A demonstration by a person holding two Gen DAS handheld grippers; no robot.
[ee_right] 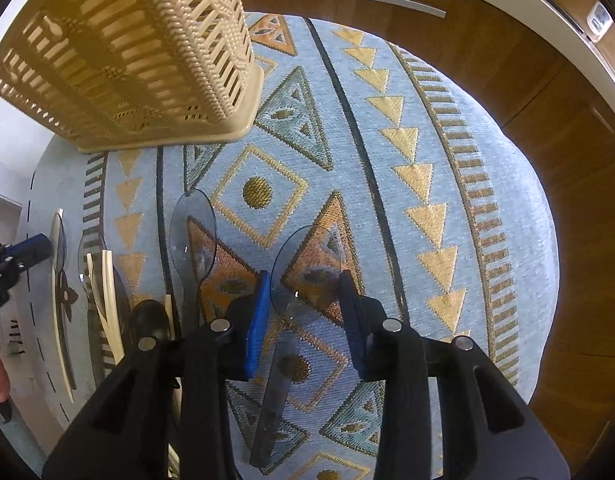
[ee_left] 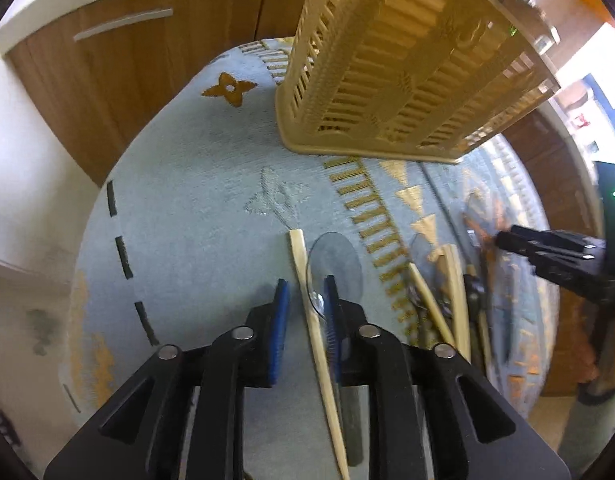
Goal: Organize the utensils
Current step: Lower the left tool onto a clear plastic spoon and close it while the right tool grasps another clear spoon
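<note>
Right wrist view: right gripper [ee_right: 305,300] pointed steeply down over a clear plastic spoon [ee_right: 295,300] lying on the patterned cloth [ee_right: 427,120] of the tabletop, jaws partly apart, bowl and neck between the blue pads [ee_right: 257,320]; hard to say whether either pad touches, no firm squeeze evident. Second clear spoon [ee_right: 193,236] just beside it on the left, further cutlery past that. Beige slatted basket [ee_right: 127,40] standing ahead at upper left, near but apart from the spoons.

Left wrist view: left gripper [ee_left: 305,304] also aimed down, jaws narrowly apart, a cream chopstick [ee_left: 313,320] and another clear spoon [ee_left: 333,264] lying between them, spoon close against the right pad; contact not certain.

Likely very light, thin, rigid but brittle, slick on the pads. Best taken at the neck or flat handle rather than across the curved bowl, with gentle closure to avoid squirting out or cracking. Chopstick light and stiff, prone to rolling; best pinched mid-length.
</note>
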